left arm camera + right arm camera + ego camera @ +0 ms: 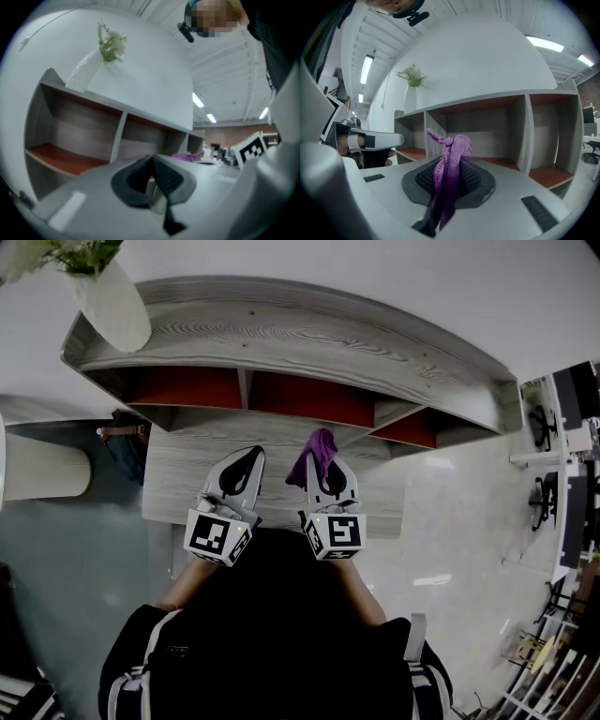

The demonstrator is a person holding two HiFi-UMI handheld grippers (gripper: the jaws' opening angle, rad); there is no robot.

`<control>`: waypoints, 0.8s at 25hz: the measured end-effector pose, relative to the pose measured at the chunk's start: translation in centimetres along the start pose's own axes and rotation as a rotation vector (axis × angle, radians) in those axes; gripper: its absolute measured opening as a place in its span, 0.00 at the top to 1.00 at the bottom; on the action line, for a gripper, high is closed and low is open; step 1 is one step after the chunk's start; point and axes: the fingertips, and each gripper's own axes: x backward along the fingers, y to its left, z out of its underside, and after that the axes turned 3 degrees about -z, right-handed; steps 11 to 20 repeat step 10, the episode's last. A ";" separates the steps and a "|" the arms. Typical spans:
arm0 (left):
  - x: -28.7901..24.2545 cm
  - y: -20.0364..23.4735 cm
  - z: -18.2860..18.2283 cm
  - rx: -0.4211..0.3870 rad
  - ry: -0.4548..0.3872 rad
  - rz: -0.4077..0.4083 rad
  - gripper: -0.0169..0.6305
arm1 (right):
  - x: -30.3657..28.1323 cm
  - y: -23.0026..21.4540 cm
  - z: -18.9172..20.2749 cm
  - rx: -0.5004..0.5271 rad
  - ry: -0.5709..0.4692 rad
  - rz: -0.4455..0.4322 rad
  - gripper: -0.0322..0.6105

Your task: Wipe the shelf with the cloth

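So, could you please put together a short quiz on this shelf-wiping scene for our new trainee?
1. Multiple choice: what is the right gripper shut on? A) a sponge B) a purple cloth C) nothing
2. True or false: the left gripper is holding a second cloth.
3. How many open compartments does the wooden shelf show in the head view?
Key: 1 B. 2 False: its jaws are together with nothing between them. 3 Three.
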 end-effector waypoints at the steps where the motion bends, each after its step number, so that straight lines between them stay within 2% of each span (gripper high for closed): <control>1: -0.1 0.0 0.0 0.000 0.001 0.001 0.97 | 0.0 0.0 0.0 -0.003 -0.001 -0.005 0.87; 20: -0.7 -0.2 0.0 0.010 -0.001 -0.003 0.97 | -0.1 -0.4 0.2 0.009 0.004 -0.014 0.87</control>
